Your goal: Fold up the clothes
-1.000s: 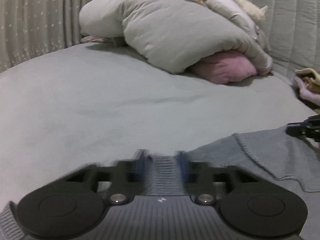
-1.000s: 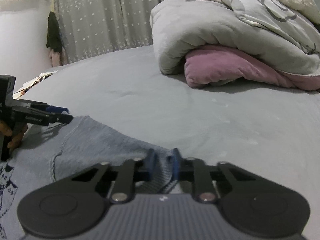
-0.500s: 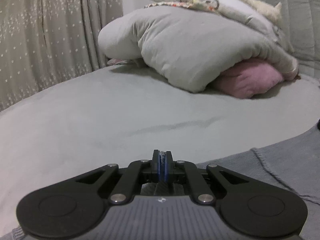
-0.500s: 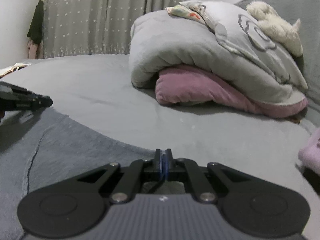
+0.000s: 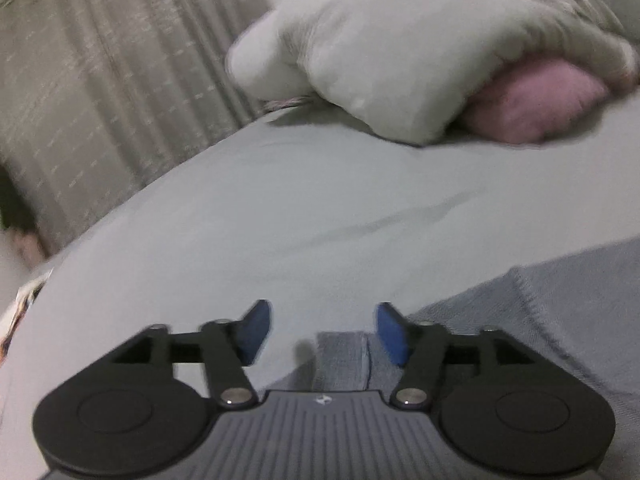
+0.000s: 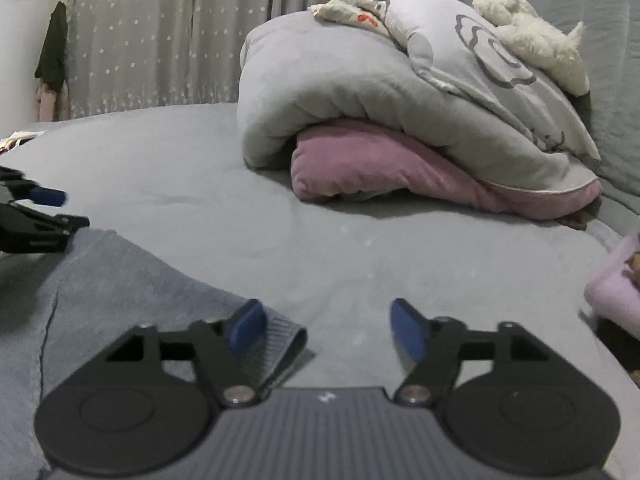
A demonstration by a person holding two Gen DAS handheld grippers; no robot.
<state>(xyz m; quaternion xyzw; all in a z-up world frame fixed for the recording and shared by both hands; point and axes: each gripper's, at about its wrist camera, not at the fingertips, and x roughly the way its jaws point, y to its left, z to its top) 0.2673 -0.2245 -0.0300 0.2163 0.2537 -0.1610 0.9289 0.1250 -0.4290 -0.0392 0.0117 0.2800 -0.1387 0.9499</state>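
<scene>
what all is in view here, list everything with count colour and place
sweater: one, blue-grey knit, flat on the bed near both grippers, ribbed cuff by the right gripper
bed: one, grey sheet, under everything
duvet: one, grey, piled at the far end of the bed
blanket: one, pink, folded under the duvet
plush toy: one, white, on top of the duvet
curtain: one, grey with white stars, behind the bed
dark garment: one, hanging at far left by the curtain
pink item: one, pale pink, right edge of the bed
left gripper: one, black with blue pads, jaws opening, a sweater fold lies between them untouched
right gripper: one, black with blue pads, jaws opening, cuff at its left pad
</scene>
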